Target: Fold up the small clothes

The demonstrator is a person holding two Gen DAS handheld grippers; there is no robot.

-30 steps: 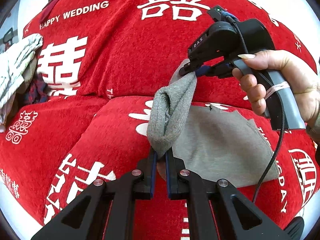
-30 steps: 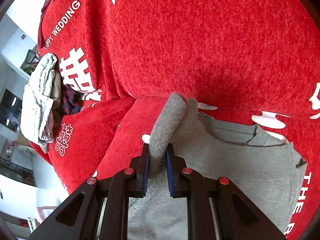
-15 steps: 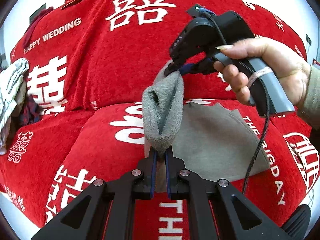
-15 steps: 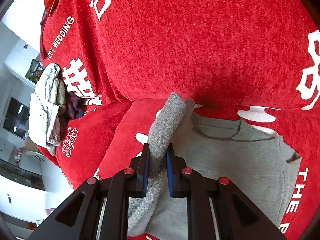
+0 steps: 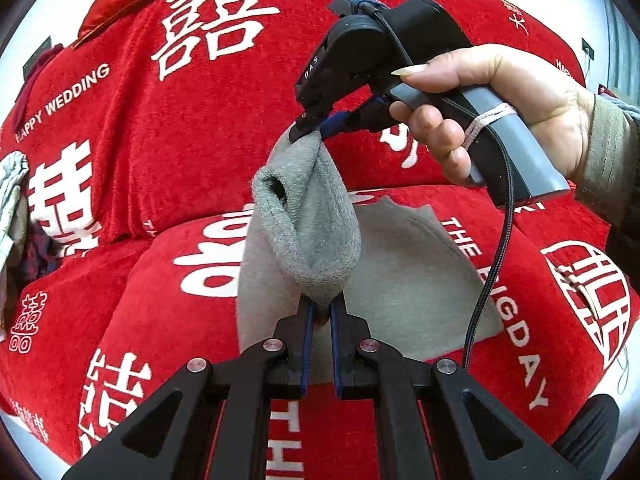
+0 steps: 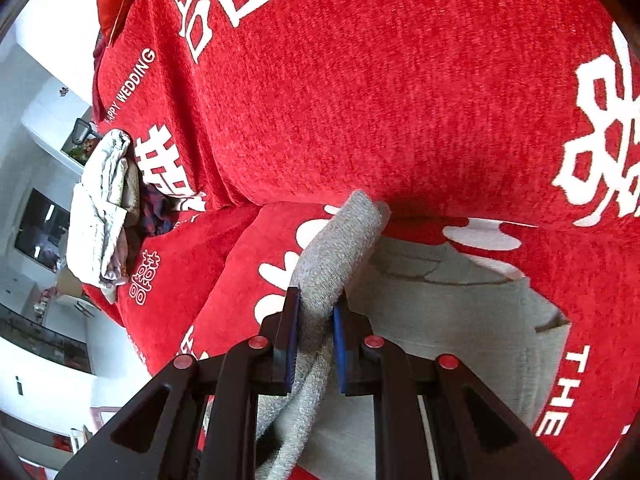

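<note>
A small grey garment (image 5: 404,280) lies on the red sofa seat, its left edge lifted into a doubled fold (image 5: 308,220). My left gripper (image 5: 320,312) is shut on the near end of that fold. My right gripper (image 5: 316,130), held by a hand, is shut on the far end, higher up in front of the sofa back. In the right wrist view the right gripper (image 6: 316,312) clamps the grey fold (image 6: 340,248), and the rest of the garment (image 6: 460,320) lies flat on the seat to the right.
The sofa has a red cover (image 5: 160,128) with white wedding lettering. A pile of light and dark clothes (image 6: 104,208) sits at the sofa's left end; it also shows at the left edge of the left wrist view (image 5: 12,208). A black cable (image 5: 496,240) hangs from the right gripper.
Both grippers have lifted the grey fold higher and carried it to the right over the flat part of the garment. Both stay shut on it.
</note>
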